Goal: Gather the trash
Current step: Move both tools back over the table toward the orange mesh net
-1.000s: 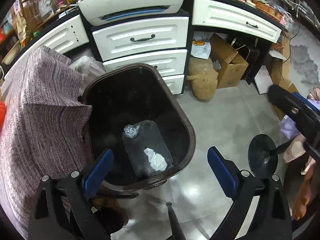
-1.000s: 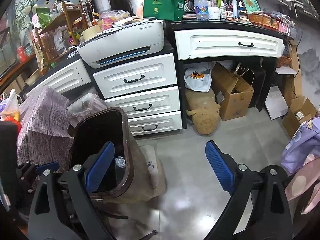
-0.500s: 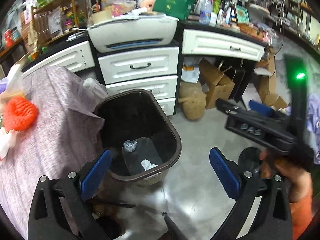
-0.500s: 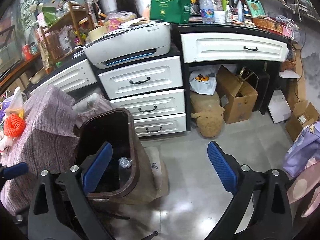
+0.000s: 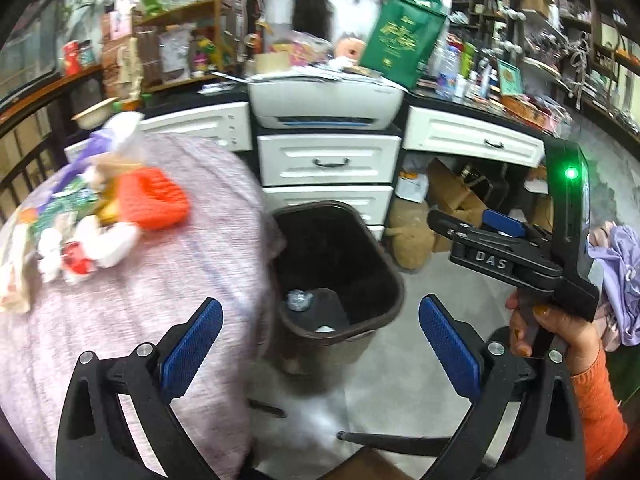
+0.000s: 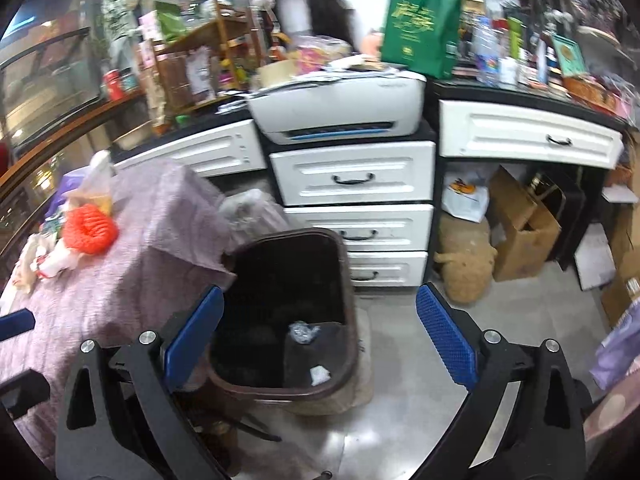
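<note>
The left gripper (image 5: 320,344) is held released, its blue-padded jaws spread wide with nothing between them, above the floor at the edge of the cloth-covered table (image 5: 132,320). The right gripper (image 6: 316,332) is likewise released and empty, jaws wide apart; in the left wrist view its black body appears side-on at the right, gripped by the person's right hand (image 5: 548,332) with an orange sleeve behind it. The dark brown trash bin (image 5: 384,280) stands on the grey tiled floor directly beside the table and in front of the white drawer unit (image 5: 328,164). In both views the bin lies between and just beyond the spread fingers, below the grippers and apart from them. Inside the bin, a crumpled clear plastic piece (image 6: 303,332) lies on the bottom near the middle, and a small white paper scrap (image 6: 320,375) lies nearer the front wall; both rest loose and untouched. On the tabletop, well left of the left gripper, sits a cluster of loose items: an orange knitted object (image 5: 154,200), white crumpled wrappers (image 5: 100,244) and a plastic bag; motion blur prevents firm identification of the smaller pieces. A white printer (image 6: 340,108) rests on top of the drawer unit, with a green bag (image 6: 420,20) behind it.
</note>
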`<state>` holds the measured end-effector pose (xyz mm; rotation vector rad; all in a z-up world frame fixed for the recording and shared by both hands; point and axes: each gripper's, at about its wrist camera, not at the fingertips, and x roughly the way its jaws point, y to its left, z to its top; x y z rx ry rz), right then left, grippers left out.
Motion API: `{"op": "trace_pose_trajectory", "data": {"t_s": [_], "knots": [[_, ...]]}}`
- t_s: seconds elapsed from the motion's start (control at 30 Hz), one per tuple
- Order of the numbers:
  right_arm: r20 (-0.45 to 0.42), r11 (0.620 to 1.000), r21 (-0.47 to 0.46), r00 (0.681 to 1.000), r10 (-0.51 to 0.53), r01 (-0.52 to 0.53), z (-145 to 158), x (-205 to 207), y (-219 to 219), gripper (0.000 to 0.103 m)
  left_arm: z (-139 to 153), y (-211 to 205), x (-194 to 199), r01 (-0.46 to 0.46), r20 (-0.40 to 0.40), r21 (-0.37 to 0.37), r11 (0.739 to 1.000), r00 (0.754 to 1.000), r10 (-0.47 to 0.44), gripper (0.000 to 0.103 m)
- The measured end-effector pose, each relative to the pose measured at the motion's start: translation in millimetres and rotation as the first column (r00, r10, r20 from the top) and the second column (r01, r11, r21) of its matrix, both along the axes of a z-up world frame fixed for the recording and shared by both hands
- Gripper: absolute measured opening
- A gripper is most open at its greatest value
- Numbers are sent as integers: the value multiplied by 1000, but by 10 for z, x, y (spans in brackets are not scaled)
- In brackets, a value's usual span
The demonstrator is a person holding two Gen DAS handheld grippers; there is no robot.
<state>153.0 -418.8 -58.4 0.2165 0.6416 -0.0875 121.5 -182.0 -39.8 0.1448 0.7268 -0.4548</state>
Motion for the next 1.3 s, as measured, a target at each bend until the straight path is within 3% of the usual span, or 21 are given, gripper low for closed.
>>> {"op": "trace_pose_trajectory", "data": {"t_s": [0.3,0.8,1.1,1.3], "knots": [[20,980,-10,979,201,-201,150,183,665,96,89,653,-13,-120,7,-2,993,993,120,97],[27,880,-44,880,474,-473,328,403,1656,96,20,1842,37,-344,-32,-16,939,939,343,97],[-2,822,-89,825,564,-562,345,829,2104,96,6,2190,227,-391,-77,-44,919,919,387,97],[-23,809,-20,810,586,-587,348,1251,2283,96,-13,2189,345,-381,-117,-75,921,921,371,97]]}}
